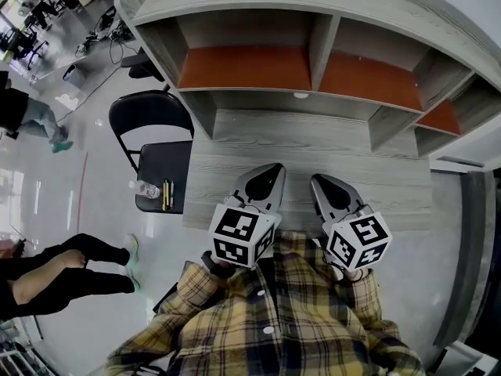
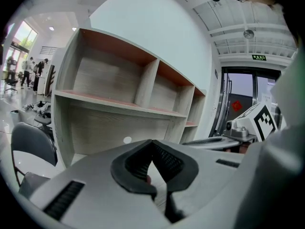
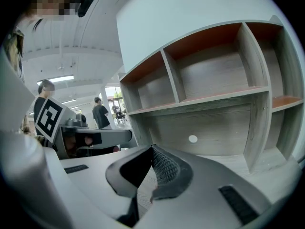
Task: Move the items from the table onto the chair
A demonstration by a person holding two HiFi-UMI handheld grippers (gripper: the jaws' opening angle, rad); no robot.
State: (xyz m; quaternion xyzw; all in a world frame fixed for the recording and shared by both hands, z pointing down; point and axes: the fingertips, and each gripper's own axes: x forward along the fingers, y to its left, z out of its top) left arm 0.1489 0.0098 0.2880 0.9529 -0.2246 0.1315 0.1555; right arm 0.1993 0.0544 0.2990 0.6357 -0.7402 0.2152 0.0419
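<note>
Two grey claws, the left claw (image 1: pixel 273 168) and the right claw (image 1: pixel 318 180), are pressed together, holding nothing, over the grey wooden table (image 1: pixel 313 143). One clear plastic bottle (image 1: pixel 145 189) and two thin sticks (image 1: pixel 166 195) lie on the black folding chair (image 1: pixel 156 116) beside it.

floor (image 1: pixel 86 155): glossy white | shelf unit (image 1: pixel 322 41): grey wood, orange boards | wall (image 2: pixel 157 27): plain pale | window (image 2: pixel 23 35): bright daylight
</note>
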